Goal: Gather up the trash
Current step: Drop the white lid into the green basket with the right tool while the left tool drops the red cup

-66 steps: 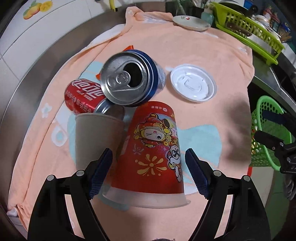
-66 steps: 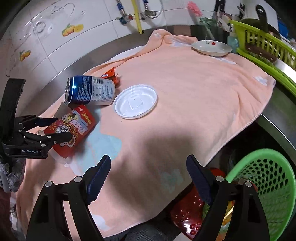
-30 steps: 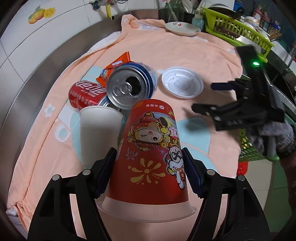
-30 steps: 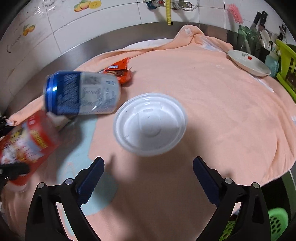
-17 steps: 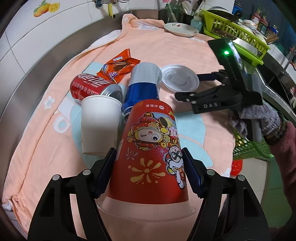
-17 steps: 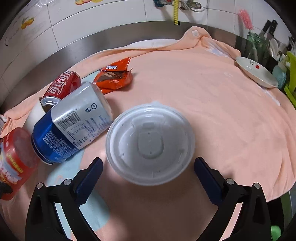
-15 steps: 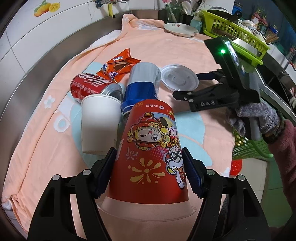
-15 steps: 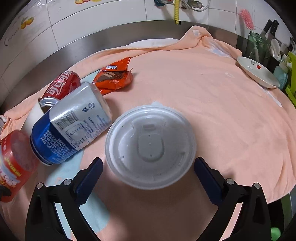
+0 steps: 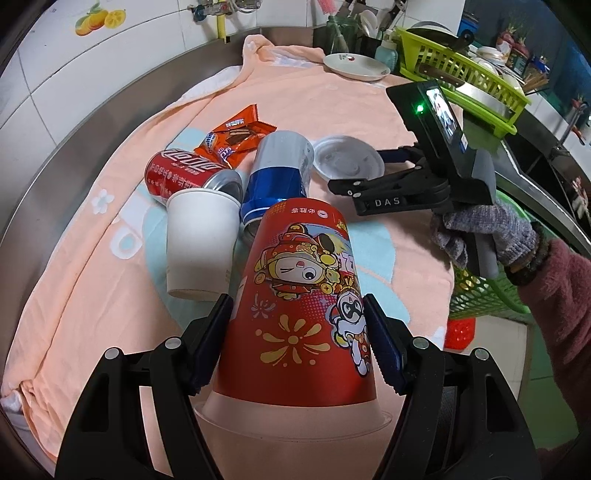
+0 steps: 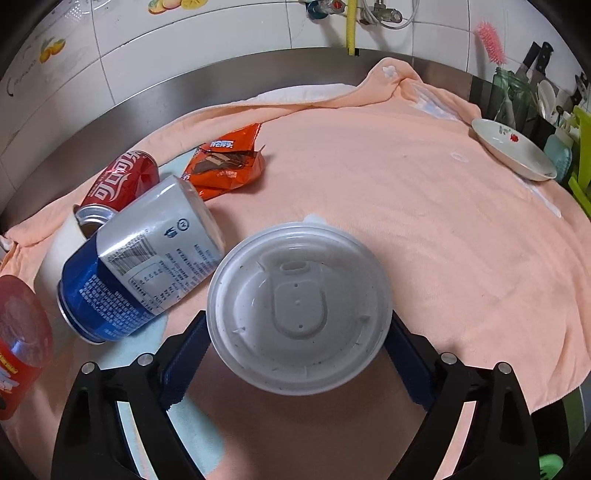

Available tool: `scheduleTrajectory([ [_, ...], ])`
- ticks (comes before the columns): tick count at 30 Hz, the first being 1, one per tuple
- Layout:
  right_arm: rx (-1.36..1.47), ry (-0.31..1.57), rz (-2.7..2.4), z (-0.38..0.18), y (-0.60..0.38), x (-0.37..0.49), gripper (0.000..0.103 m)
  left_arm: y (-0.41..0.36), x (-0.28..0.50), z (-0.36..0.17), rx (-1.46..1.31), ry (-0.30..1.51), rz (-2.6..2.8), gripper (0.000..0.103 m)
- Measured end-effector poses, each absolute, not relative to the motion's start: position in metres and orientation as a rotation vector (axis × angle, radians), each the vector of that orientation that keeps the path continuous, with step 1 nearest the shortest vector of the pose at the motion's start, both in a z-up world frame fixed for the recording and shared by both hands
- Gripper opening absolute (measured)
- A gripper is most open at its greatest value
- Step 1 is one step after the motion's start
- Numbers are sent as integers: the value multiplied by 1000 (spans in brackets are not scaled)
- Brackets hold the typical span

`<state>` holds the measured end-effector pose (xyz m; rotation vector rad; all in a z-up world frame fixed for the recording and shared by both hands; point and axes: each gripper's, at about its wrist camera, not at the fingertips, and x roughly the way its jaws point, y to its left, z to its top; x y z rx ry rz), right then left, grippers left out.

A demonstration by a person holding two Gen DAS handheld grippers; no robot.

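Overhead, peach towel covering steel surface, white tiled wall at top, left tool clenched on red cup, right tool closing around white lid, contact unclear.

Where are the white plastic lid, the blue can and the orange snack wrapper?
white plastic lid (image 10: 299, 308): right wrist view, on its raised centre panel.
blue can (image 10: 147, 264): right wrist view, on the printed side wall.
orange snack wrapper (image 9: 236, 138): left wrist view, on its crumpled front.

White tiled wall with fruit stickers; steel counter; green dish rack alongside.
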<state>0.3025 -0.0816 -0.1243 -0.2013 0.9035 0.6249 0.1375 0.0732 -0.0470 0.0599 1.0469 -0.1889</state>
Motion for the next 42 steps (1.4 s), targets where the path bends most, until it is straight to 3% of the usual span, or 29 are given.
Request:
scheduleTrajectory([
  [12, -116, 863, 614, -103, -110, 267, 87, 62, 130, -37, 58, 1019, -217, 69],
  [23, 9, 865, 453, -82, -227, 206, 87, 20, 130, -25, 81, 986, -320, 69],
  [32, 43, 983, 220, -110, -344, 158, 88, -50, 133, -29, 115, 985, -461, 69],
  [42, 79, 1047, 112, -143, -400, 130, 88, -138, 144, -34, 150, 1004, -591, 69],
])
